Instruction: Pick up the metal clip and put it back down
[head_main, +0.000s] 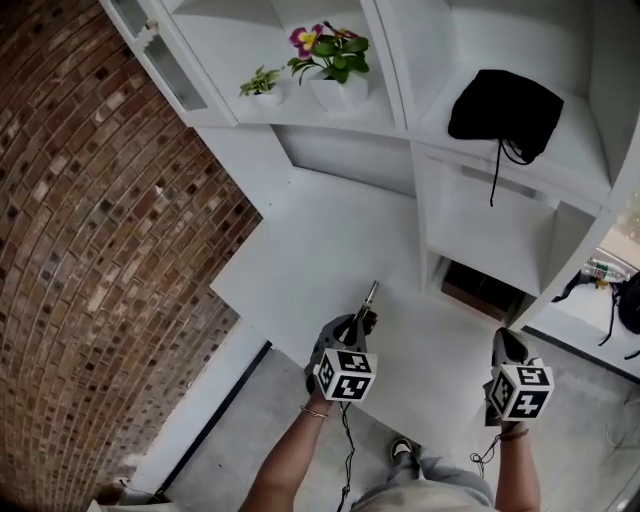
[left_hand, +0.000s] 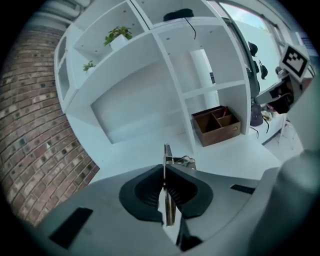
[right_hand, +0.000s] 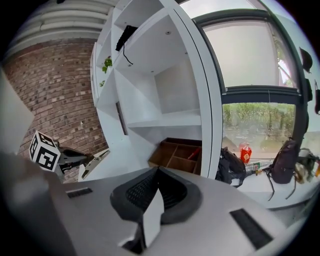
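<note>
My left gripper (left_hand: 164, 190) is clamping its jaws on the clip (left_hand: 167, 159), which is poking out past the tips above the bench (head_main: 320, 262). I judge it best to be lowering gently until the clip is touching before letting go. My right gripper (right_hand: 155, 174) is idling alongside, jaws together on nothing.

I find no word, number or brand to read; the marker cube (head_main: 345, 373) shows only square patterns.

Head view looks steeply down onto the bench (head_main: 330, 250) and shelving (head_main: 410, 110). Both gripper views sit low behind their own jaws, facing the shelving and sharing the wooden tray (left_hand: 216, 125); the right one catches the left hand-held gripper (right_hand: 89, 161).
</note>
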